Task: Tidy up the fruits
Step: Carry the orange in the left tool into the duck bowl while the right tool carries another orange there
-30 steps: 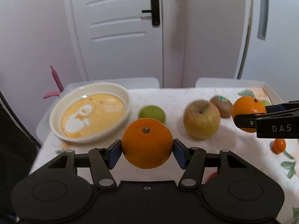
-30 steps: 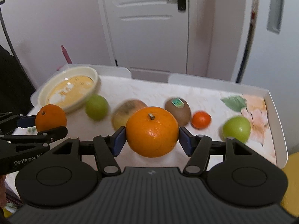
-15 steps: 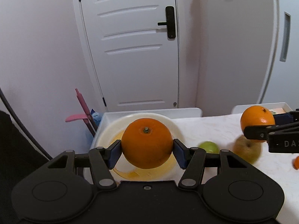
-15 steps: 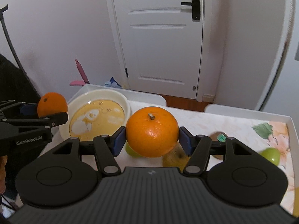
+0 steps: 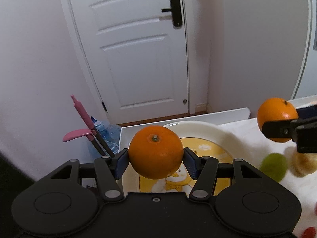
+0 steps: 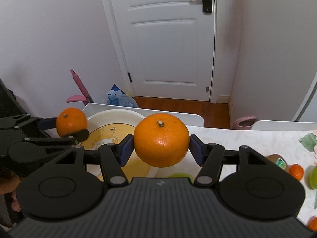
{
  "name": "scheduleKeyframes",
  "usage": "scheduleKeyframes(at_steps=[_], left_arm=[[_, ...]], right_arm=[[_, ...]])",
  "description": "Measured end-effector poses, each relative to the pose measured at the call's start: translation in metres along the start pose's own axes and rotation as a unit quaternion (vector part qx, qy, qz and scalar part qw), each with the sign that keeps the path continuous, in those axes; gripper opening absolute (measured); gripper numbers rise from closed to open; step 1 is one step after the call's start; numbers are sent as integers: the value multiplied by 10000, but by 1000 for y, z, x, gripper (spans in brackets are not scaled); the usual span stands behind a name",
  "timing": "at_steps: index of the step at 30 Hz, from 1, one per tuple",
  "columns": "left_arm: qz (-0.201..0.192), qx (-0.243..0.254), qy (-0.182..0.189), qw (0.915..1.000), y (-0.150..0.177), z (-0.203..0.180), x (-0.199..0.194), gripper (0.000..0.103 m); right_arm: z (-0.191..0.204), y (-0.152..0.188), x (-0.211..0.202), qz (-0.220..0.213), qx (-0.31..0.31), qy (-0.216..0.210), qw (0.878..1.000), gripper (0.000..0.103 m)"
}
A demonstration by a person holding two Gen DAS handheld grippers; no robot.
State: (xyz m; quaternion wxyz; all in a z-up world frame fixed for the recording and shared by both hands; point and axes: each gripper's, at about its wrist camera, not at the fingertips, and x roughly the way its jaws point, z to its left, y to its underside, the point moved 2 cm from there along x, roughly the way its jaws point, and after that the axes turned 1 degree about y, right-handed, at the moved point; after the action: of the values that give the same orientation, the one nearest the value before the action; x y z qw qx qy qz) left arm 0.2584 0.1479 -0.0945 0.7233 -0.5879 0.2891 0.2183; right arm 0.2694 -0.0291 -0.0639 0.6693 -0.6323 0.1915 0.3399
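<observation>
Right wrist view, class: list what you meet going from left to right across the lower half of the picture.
Left gripper holding an orange → cream plate → right gripper clamping a second orange → kiwi → small tangerine.

Both grippers now sit farther toward the table's left end than a second ago. The left gripper [image 5: 156, 162] carries its orange [image 5: 155, 152] over the bowl [image 5: 208, 132], while the right gripper [image 6: 160, 149] brings its orange [image 6: 161, 140] beside the bowl's right rim.
</observation>
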Motion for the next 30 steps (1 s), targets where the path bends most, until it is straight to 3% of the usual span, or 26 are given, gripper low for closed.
scheduleKeyframes(at_steps=[14, 16, 17, 30], left_arm=[[228, 415, 343, 9983, 1, -9, 58, 68], [121, 483, 290, 9983, -1, -8, 54, 91], [90, 485, 292, 9984, -1, -9, 51, 93], [223, 20, 71, 9997, 16, 7, 2, 100]], right_arm=[[2, -4, 22, 108, 93, 205, 9997, 76], [1, -7, 21, 112, 66, 178, 9998, 76], [0, -8, 20, 111, 49, 151, 9998, 76], [21, -13, 28, 190, -818, -434, 9955, 76]])
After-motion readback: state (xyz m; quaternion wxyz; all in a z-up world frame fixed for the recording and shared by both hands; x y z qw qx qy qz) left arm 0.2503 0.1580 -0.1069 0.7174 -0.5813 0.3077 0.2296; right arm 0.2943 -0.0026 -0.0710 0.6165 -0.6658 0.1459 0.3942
